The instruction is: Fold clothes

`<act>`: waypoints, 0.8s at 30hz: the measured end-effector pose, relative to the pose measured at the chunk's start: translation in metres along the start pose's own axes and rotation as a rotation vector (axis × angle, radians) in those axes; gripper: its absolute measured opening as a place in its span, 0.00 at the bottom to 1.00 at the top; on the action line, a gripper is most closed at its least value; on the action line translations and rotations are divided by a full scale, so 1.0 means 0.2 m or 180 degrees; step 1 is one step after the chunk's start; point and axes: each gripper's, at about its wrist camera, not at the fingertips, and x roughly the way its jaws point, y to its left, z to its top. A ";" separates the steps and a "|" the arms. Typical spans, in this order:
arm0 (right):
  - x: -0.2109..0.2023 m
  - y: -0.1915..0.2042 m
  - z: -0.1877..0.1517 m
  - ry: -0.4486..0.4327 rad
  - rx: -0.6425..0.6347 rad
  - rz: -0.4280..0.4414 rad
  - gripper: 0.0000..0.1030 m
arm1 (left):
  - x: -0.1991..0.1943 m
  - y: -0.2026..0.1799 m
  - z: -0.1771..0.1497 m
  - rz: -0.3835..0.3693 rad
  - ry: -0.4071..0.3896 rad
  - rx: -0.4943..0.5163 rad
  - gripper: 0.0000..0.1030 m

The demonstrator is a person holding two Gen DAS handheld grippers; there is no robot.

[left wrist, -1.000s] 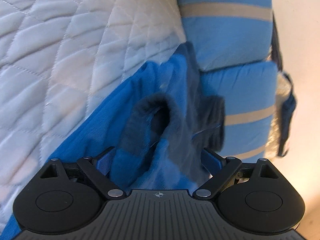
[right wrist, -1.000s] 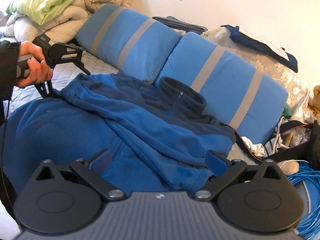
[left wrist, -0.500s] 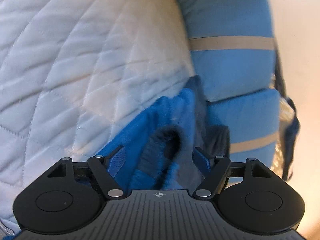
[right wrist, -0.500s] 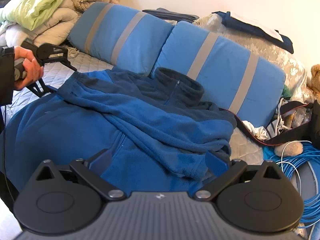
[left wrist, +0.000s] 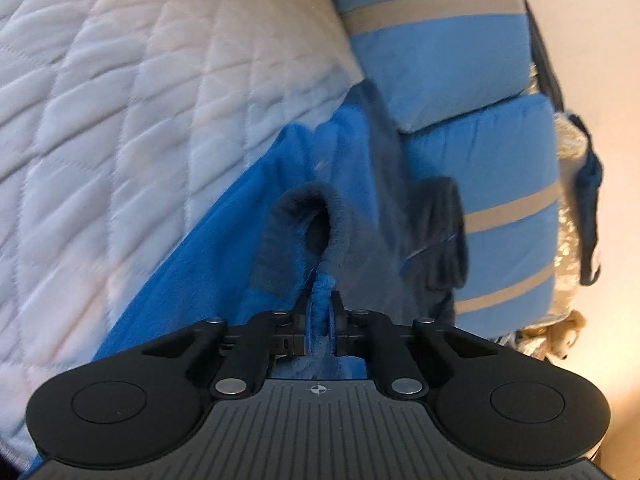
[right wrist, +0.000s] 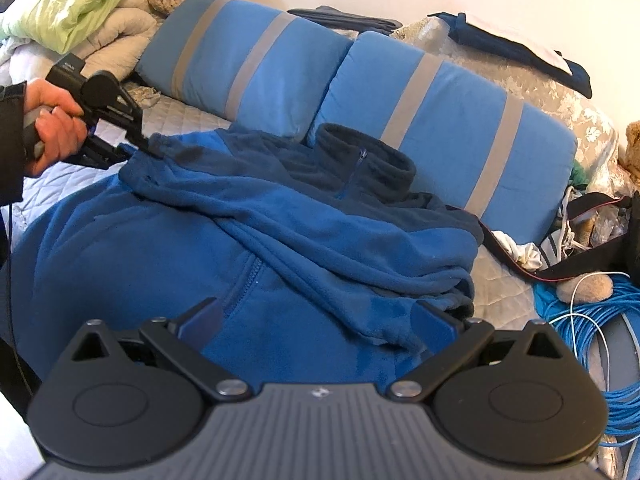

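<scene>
A blue fleece jacket (right wrist: 160, 248) with a dark collar (right wrist: 360, 160) lies spread on the bed, one sleeve folded across its front. In the left wrist view my left gripper (left wrist: 320, 308) is shut on the sleeve end just behind the dark cuff (left wrist: 296, 216), with blue fleece pinched between the pads. The right wrist view shows that same left gripper (right wrist: 140, 144), held by a hand (right wrist: 52, 120), at the jacket's far left corner. My right gripper (right wrist: 320, 320) stands open low over the jacket's front, nothing between its fingers.
Two blue pillows with grey stripes (right wrist: 260, 64) (right wrist: 440, 120) lean behind the jacket. The white quilted cover (left wrist: 120, 120) lies under it. Bedding is piled at the back left (right wrist: 100, 8). A coil of blue cable (right wrist: 600, 320) and a dark strap (right wrist: 580, 264) lie at the right.
The left jaws have closed from wide open onto the sleeve end by the cuff. The right gripper has stayed open over the jacket.
</scene>
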 end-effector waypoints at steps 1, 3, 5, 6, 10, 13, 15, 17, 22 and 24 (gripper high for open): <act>0.00 0.01 0.00 -0.0005 -0.0011 0.0002 1.00 | 0.00 0.01 -0.01 0.0017 0.0068 -0.0030 0.07; -0.01 0.02 0.00 -0.0007 -0.0038 0.0001 1.00 | 0.00 0.05 -0.04 0.0079 0.0159 -0.0050 0.07; -0.01 0.03 -0.01 -0.0001 -0.0065 0.0002 1.00 | 0.00 0.07 -0.07 0.0158 0.0208 -0.0040 0.07; -0.01 0.03 -0.01 0.0004 -0.0071 0.0004 1.00 | 0.00 0.08 -0.07 0.0205 0.0189 -0.0010 0.07; 0.00 0.04 -0.01 0.0031 -0.0069 0.0016 1.00 | -0.01 0.05 -0.05 0.0342 0.0038 0.0127 0.10; 0.00 0.05 0.00 0.0029 -0.0068 0.0023 1.00 | 0.00 -0.01 -0.06 0.0448 0.0015 0.0340 0.16; -0.01 0.06 0.00 0.0011 -0.0085 0.0020 1.00 | -0.01 -0.05 -0.06 0.0460 -0.0028 0.0481 0.28; -0.02 0.06 0.00 -0.0001 -0.0105 0.0018 1.00 | -0.03 -0.09 -0.07 0.0469 -0.0106 0.0612 0.51; -0.03 0.06 0.00 0.0002 -0.0114 0.0004 1.00 | -0.08 -0.11 -0.05 0.0500 -0.0386 0.0622 0.69; -0.03 0.06 -0.01 0.0013 -0.0112 0.0002 1.00 | -0.07 -0.09 -0.03 0.0510 -0.0359 0.0518 0.69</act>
